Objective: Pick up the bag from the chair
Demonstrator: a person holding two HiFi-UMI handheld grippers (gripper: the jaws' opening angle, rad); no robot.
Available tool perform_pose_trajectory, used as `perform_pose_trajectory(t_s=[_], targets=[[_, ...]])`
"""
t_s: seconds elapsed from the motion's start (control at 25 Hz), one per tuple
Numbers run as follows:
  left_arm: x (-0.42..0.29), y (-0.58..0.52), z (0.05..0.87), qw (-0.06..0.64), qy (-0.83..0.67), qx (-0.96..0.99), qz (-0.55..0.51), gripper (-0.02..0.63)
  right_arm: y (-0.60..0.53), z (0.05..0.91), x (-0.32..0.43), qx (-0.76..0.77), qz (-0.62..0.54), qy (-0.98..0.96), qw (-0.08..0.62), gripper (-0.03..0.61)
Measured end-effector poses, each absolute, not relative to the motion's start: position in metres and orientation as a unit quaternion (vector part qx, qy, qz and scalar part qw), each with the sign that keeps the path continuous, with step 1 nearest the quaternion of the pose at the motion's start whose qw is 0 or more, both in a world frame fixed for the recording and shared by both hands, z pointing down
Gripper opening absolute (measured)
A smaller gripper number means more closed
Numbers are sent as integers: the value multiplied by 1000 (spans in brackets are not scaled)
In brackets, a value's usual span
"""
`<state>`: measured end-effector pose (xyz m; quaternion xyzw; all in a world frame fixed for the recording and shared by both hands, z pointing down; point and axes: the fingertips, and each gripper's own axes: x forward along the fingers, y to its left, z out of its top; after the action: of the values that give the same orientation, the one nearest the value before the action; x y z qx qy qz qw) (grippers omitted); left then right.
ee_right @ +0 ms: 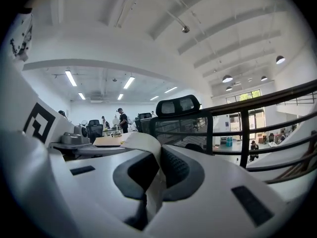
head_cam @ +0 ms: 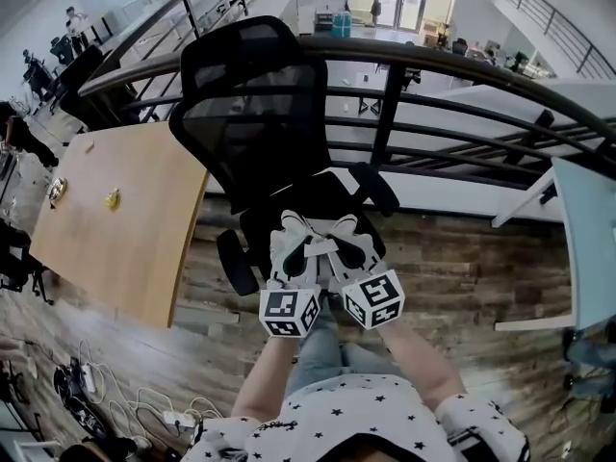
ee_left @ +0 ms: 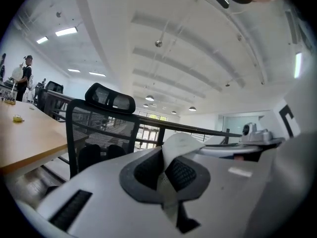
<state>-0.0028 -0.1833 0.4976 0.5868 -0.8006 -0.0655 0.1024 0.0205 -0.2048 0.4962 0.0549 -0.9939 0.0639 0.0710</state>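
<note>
The wooden floor (head_cam: 462, 277) and a dark railing (head_cam: 462, 65) frame the scene; a pale wooden table (head_cam: 115, 229) stands at the left, and the black mesh chair (head_cam: 252, 114) sits just beside it, facing the person.

Both tools hang side by side over the chair's seat. The left hand-held gripper (ee_left: 166, 170) has its jaws pressed together on a white strip (ee_left: 181, 143) that curls up out of the pads; the right hand-held gripper (ee_right: 153, 170) pinches a like strip (ee_right: 143, 143) the same way. These read as the bag's two handles. The bag's body cannot be seen in any view and is presumably hanging under the tools, hidden from the head view by them; nothing pale shows on the visible part of the seat.

Judged from this, the lift is well along, and the care now lies in carrying it cleanly:
- Hold both grips firm; thin strips can creep out of the pads.
- Raise the two sides evenly and keep them close, so the bag neither tips nor pulls one handle harder.
- Clear the armrests (head_cam: 377, 189) and seat edge before drawing the load back toward the body.
- Move smoothly, as a swinging bag could tug a strip loose.
</note>
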Motion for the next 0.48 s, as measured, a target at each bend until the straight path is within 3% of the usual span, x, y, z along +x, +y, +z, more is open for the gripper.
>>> perform_pose_trajectory(t_s=[0.48], targets=[[48, -138, 439, 102, -793, 596, -76, 14, -161, 440, 72, 73, 98, -990, 74, -2]])
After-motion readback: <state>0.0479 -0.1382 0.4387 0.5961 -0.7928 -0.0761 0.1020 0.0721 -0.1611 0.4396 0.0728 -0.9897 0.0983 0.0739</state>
